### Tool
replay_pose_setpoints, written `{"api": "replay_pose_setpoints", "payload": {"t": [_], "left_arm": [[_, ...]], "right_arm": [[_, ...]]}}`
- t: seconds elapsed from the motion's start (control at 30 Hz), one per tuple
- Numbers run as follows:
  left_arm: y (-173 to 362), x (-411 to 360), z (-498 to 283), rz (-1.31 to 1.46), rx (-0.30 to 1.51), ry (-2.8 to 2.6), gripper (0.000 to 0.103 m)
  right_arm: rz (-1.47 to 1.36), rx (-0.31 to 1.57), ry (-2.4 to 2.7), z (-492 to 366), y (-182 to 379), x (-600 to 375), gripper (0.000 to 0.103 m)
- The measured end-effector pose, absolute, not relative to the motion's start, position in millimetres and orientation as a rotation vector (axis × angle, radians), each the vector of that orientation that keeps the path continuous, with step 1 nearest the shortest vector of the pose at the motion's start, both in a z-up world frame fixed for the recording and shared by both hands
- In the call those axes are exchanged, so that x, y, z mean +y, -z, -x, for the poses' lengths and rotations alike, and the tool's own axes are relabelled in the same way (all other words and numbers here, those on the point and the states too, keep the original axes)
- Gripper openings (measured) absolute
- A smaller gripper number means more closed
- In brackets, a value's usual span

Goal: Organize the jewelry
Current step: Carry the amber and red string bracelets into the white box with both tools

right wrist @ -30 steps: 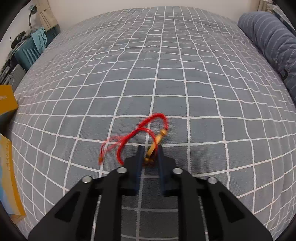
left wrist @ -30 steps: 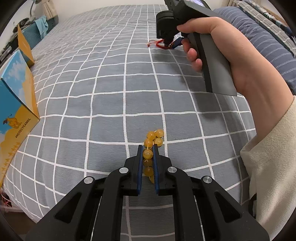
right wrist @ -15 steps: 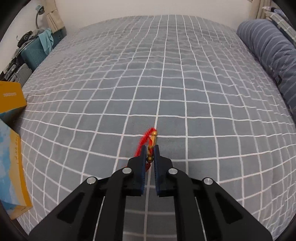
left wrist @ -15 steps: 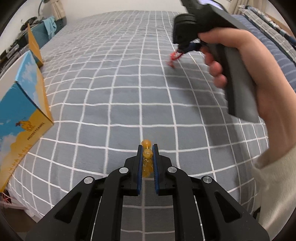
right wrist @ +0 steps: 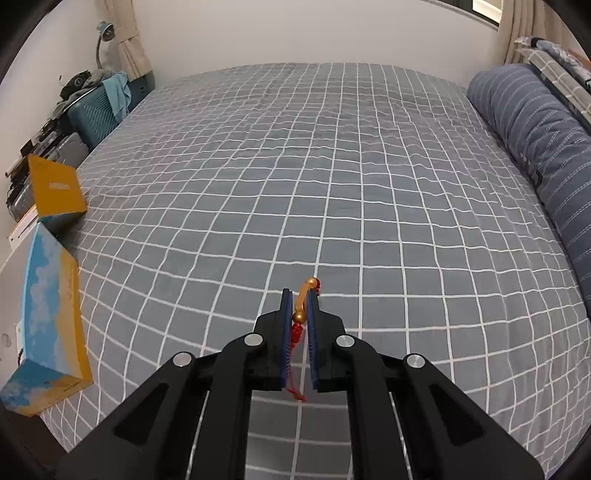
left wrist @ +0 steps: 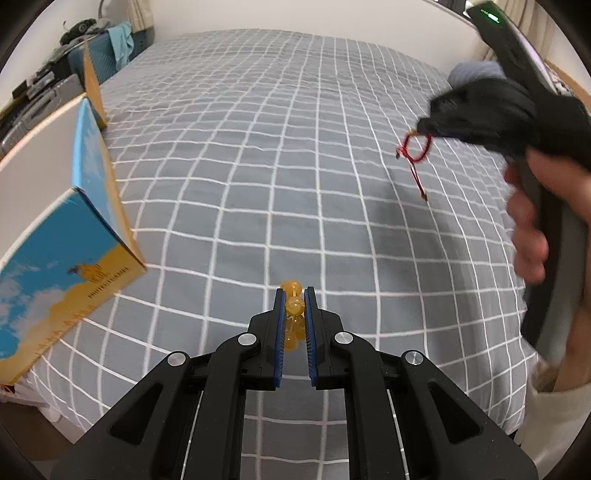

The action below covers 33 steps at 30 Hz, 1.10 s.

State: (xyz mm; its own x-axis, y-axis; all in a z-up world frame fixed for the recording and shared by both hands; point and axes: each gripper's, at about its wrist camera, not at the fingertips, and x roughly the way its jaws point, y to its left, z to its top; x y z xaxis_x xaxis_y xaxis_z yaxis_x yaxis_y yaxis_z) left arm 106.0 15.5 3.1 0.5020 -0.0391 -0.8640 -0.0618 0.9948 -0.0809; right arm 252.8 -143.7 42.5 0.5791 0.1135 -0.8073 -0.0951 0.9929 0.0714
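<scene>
Bead bracelet (left wrist: 294, 307) in L tongs (left wrist: 294, 301) (lifted)

Two grippers are showing — the left gripper (left wrist: 294, 295) and the right gripper (right wrist: 300, 295).

Two pieces of jewelry are showing: one amber bead bracelet (left wrist: 293, 306) and one red cord bracelet (right wrist: 303, 299) carrying one curved gold bar.

At least three amber beads are showing between the left fingers; the rest are hiding.

Two box parts are lying at the bed's left edge — one blue-and-yellow box (right wrist: 51, 325) and one yellow lid (right wrist: 55, 192).

One striped bolster pillow (right wrist: 535, 147) is lying on one checked bedspread (right wrist: 295, 166).

One desk lamp (right wrist: 105, 33) is standing in the corner.
</scene>
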Motion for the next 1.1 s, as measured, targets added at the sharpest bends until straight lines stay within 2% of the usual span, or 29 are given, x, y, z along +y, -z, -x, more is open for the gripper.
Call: {"api": "replay_pose_setpoints", "payload": {"t": [0.63,1.1], "left_arm": [[-80.5,74.7,-138.8,0.157,0.946,-0.093,0.009],[-102.3,148.2,-121.2,0.204,0.882,-0.173,0.009]], "right_arm": [[-0.004,0.873,-0.222,-201.6,-87.8,-99.4,0.007],[0.026,0.798,-0.329,-190.8,-121.3,-24.7,0.007]]}}
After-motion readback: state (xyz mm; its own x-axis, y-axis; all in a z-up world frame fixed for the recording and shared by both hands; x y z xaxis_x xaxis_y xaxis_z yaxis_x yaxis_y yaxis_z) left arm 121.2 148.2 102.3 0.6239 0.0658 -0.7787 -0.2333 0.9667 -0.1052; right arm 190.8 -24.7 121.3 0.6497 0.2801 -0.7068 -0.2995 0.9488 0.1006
